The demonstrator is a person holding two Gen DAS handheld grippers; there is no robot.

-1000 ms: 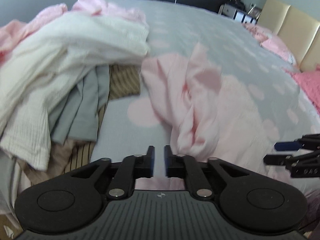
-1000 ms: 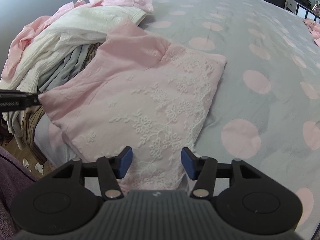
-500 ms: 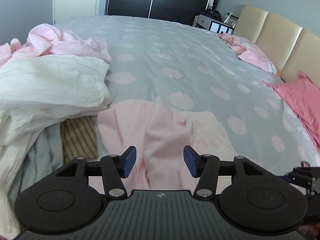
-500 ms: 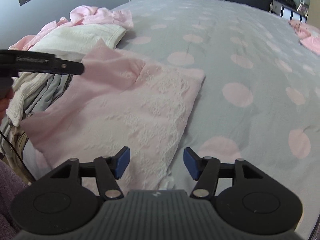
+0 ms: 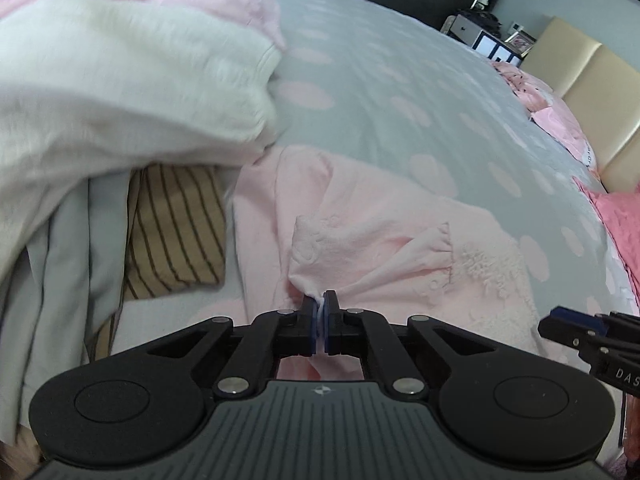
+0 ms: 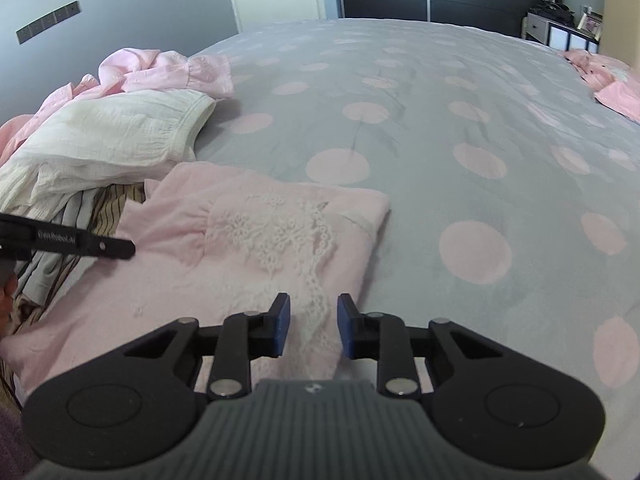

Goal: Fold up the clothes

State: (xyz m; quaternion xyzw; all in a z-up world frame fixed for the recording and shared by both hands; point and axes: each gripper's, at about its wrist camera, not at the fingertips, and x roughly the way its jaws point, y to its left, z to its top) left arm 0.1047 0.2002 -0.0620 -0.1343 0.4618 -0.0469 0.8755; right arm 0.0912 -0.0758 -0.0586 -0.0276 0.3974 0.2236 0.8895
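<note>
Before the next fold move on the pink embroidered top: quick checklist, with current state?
1. Left gripper has cloth: ok. It is shut on a pinch of the pale pink embroidered top.
2. Right gripper has cloth: not ok. The jaws are closing with the lace edge between them, pads not yet pressing.
3. Only one layer pinched on the left: cannot tell, the fabric bunches at the pads.
4. Top free of the white crinkled garment and the tan striped cloth: cannot tell, edges meet there.
5. Open space on the grey bedspread with pink dots ahead: ok.
</note>
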